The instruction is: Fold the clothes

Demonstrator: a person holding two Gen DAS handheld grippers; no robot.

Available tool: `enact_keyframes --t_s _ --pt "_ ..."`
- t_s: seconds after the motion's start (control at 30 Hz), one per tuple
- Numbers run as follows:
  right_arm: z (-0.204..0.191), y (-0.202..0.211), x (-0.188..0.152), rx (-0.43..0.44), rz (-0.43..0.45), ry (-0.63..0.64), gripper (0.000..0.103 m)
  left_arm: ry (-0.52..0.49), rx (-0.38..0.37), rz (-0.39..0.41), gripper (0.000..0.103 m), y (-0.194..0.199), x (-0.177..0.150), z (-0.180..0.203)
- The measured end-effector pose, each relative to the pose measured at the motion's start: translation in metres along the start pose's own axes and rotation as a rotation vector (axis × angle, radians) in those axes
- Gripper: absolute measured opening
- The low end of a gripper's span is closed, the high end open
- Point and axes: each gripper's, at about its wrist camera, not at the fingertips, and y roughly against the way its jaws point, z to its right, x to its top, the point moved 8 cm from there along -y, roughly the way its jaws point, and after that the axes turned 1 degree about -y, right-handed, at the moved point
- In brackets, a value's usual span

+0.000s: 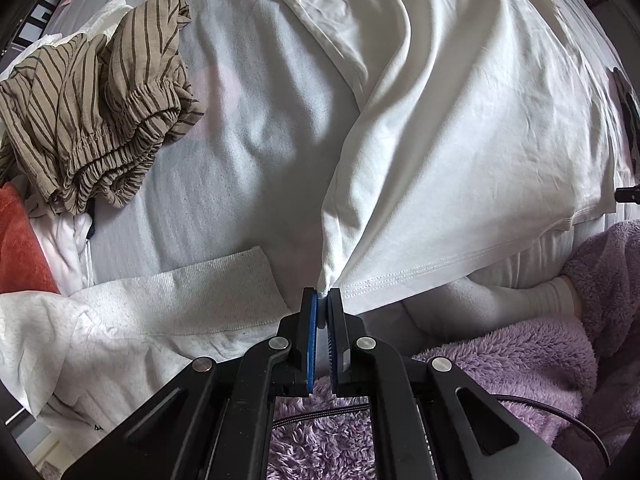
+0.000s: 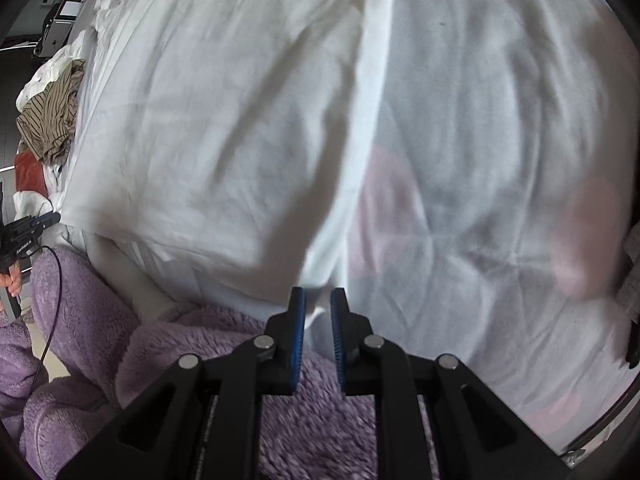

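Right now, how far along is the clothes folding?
Early. No folded piece shows. In hand: the left tool pinches a hem corner of the white shirt; the right tool has white cloth between its pads, grip unclear. Left: the striped garment and other whites lie crumpled.

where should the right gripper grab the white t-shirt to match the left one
The other bottom hem corner of the white t-shirt, from the near bed edge. The left gripper already pinches one corner there, and that stitched hem lies nearest, by the right gripper.
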Motion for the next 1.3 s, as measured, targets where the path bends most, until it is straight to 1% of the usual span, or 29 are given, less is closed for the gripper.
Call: enact_keyframes --t_s 0.03,0.07,0.13,0.2,0.23,0.27,0.33,0.37,0.47,0.57,0.63,0.67,0.7,0.77,0.83,0.9,0.97,1.0,1.03,1.1,1.3 --pt "-0.003 -0.001 0.004 -0.008 0.015 0.003 0.013 -0.001 -0.001 0.001 0.005 0.001 0.0 0.0" --pt "-0.008 0.0 0.008 -0.022 0.039 0.018 0.009 -0.001 -0.002 0.001 0.005 0.003 0.0 -0.001" --pt "-0.027 0.005 0.016 -0.011 0.088 0.066 0.006 -0.002 -0.003 0.003 0.005 0.005 0.001 -0.002" --pt "-0.047 0.008 0.019 0.007 0.106 0.113 0.006 -0.004 -0.005 0.002 0.005 0.007 0.001 -0.002" --pt "-0.055 0.008 0.022 0.005 0.107 0.131 0.006 -0.004 -0.006 0.001 0.005 0.007 0.002 -0.003" --pt "-0.068 0.007 0.034 -0.002 0.1 0.141 0.006 -0.005 -0.007 0.0 0.005 0.008 0.003 -0.003" --pt "-0.079 -0.002 0.034 -0.011 0.08 0.142 0.01 -0.005 -0.008 0.001 0.005 0.009 0.004 -0.004" --pt "-0.083 -0.006 0.034 -0.014 0.071 0.141 0.01 -0.004 -0.01 0.001 0.005 0.01 0.005 -0.005" --pt "-0.079 0.001 0.037 -0.001 0.075 0.11 0.011 -0.002 -0.018 0.002 0.005 0.012 0.007 -0.007" --pt "-0.069 0.024 0.039 0.009 0.117 0.072 0.013 0.001 -0.023 -0.001 0.005 0.013 0.009 -0.01" --pt "-0.045 0.035 0.037 -0.023 0.128 0.042 0.013 0.005 -0.025 -0.002 0.005 0.014 0.011 -0.012" --pt "-0.029 0.034 0.033 -0.042 0.123 0.025 0.014 0.007 -0.026 -0.001 0.005 0.015 0.012 -0.013" --pt "-0.026 0.026 0.03 -0.052 0.112 0.009 0.015 0.009 -0.027 0.0 0.005 0.016 0.014 -0.015" --pt "0.001 0.032 0.029 -0.049 0.084 -0.024 0.015 0.015 -0.031 0.001 0.005 0.017 0.016 -0.016" --pt "0.001 0.015 0.024 -0.016 0.061 -0.048 0.015 0.019 -0.033 0.0 0.005 0.018 0.016 -0.017" --pt "0.002 0.001 0.024 -0.006 0.044 -0.06 0.015 0.023 -0.034 -0.001 0.005 0.02 0.016 -0.017" --pt "0.003 -0.011 0.025 -0.032 0.024 -0.057 0.015 0.025 -0.035 0.001 0.005 0.023 0.017 -0.017" --pt "0.002 -0.015 0.027 -0.046 0.027 -0.052 0.015 0.026 -0.036 0.002 0.005 0.026 0.018 -0.018" --pt "-0.002 -0.015 0.028 -0.056 0.037 -0.04 0.013 0.027 -0.036 0.003 0.005 0.028 0.019 -0.018" --pt "-0.016 -0.007 0.031 -0.041 0.07 0.007 0.005 0.03 -0.035 0.005 0.005 0.032 0.021 -0.021" --pt "-0.073 0.034 0.032 -0.01 0.187 0.118 0.003 0.051 -0.027 0.003 0.005 0.041 0.029 -0.027"
